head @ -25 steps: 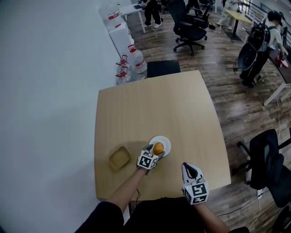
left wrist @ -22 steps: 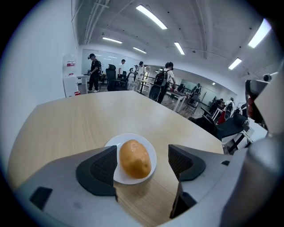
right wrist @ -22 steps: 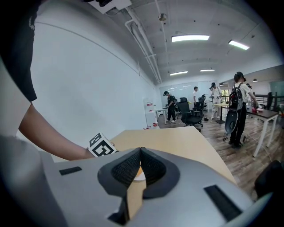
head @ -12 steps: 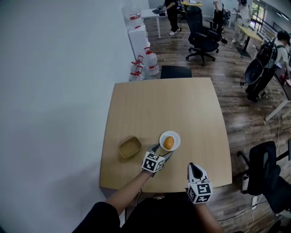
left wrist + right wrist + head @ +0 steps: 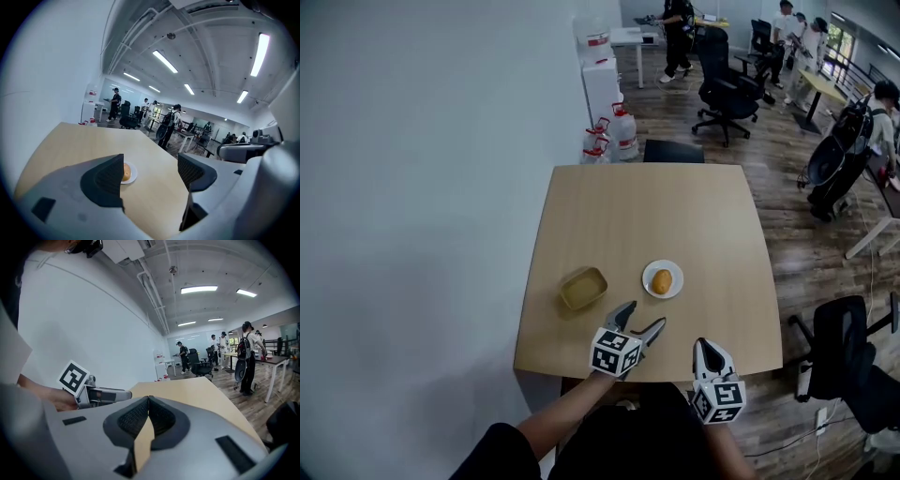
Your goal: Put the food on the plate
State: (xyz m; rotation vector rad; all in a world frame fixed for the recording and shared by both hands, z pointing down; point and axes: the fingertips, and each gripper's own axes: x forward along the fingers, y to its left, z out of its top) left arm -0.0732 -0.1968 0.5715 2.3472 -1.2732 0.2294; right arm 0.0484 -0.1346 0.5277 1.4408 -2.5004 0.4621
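An orange-brown piece of food (image 5: 662,280) lies on the small white plate (image 5: 648,277) in the middle of the wooden table (image 5: 647,206). My left gripper (image 5: 643,322) hovers over the table's near edge, a hand's width short of the plate, open and empty. In the left gripper view the food (image 5: 126,172) on the plate (image 5: 133,174) peeks out from behind the left jaw. My right gripper (image 5: 705,350) sits at the near edge to the right, shut with nothing between its jaws (image 5: 148,399).
A tan square bowl (image 5: 583,288) sits left of the plate. A dark chair (image 5: 673,150) stands at the table's far side, another chair (image 5: 848,349) at the right. White wall runs along the left. Water jugs (image 5: 609,131) and people stand beyond.
My left gripper has let go of the food, which now rests on the plate, and pulled back toward the near edge, open. The head view has shifted.
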